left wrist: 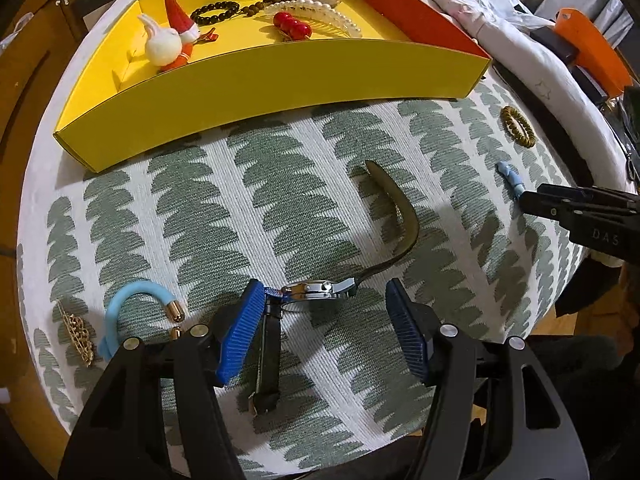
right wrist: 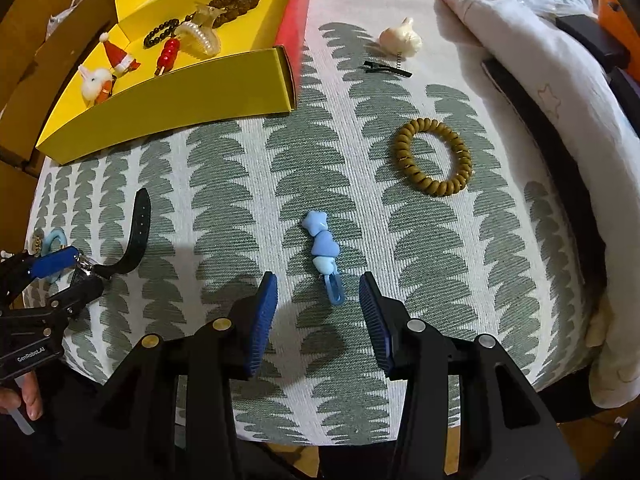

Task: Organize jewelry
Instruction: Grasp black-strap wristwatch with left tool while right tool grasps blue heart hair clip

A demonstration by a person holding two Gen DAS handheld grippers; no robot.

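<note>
A wristwatch (left wrist: 316, 292) with a steel case lies on its edge on the green-patterned cloth, one dark strap (left wrist: 394, 216) curving away and the other running back under my left gripper (left wrist: 326, 288). That gripper stands open around the case: its left pad touches the lug, its right pad is apart. In the right wrist view the left gripper (right wrist: 68, 280) shows at the left edge with the watch (right wrist: 86, 272). My right gripper (right wrist: 318, 280) is open over a blue hair clip (right wrist: 324, 256), whose loop end lies between the fingertips untouched. A yellow box (left wrist: 280, 76) holds several pieces.
A brown spiral hair tie (right wrist: 434, 156), a white ornament clip (right wrist: 400, 40) and a black clip (right wrist: 386, 68) lie at the back right. A light blue bracelet (left wrist: 120, 308) and a gold brooch (left wrist: 78, 332) lie left of the watch. A white blanket (right wrist: 520, 40) borders the right side.
</note>
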